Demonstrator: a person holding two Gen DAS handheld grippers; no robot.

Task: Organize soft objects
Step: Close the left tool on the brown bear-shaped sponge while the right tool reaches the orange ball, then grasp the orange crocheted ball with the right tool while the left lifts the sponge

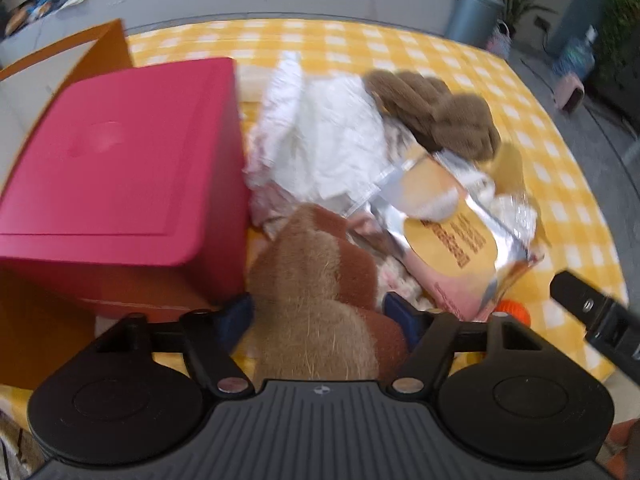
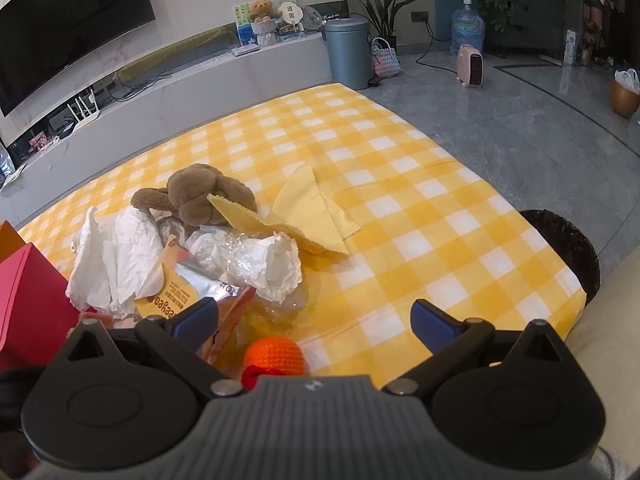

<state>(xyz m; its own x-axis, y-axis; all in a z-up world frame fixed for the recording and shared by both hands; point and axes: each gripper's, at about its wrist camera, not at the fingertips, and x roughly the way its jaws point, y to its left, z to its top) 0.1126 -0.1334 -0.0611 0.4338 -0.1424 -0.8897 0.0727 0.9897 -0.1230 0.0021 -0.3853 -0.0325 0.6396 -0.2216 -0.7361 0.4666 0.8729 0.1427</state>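
Only the left-wrist view shows the left gripper (image 1: 320, 314) with its blue pads flanking a tan-and-brown furry plush toy (image 1: 320, 300) at 6 o'clock, contact unclear, while the right gripper (image 2: 316, 320) gapes empty over an orange crocheted ball (image 2: 276, 354).

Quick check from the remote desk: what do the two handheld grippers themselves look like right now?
Both match: left gripper and right gripper have ribbed grey bodies, black round side housings, black linkage arms with silver pivot pins, and dark blue finger pads. No cables or sleeves visible.
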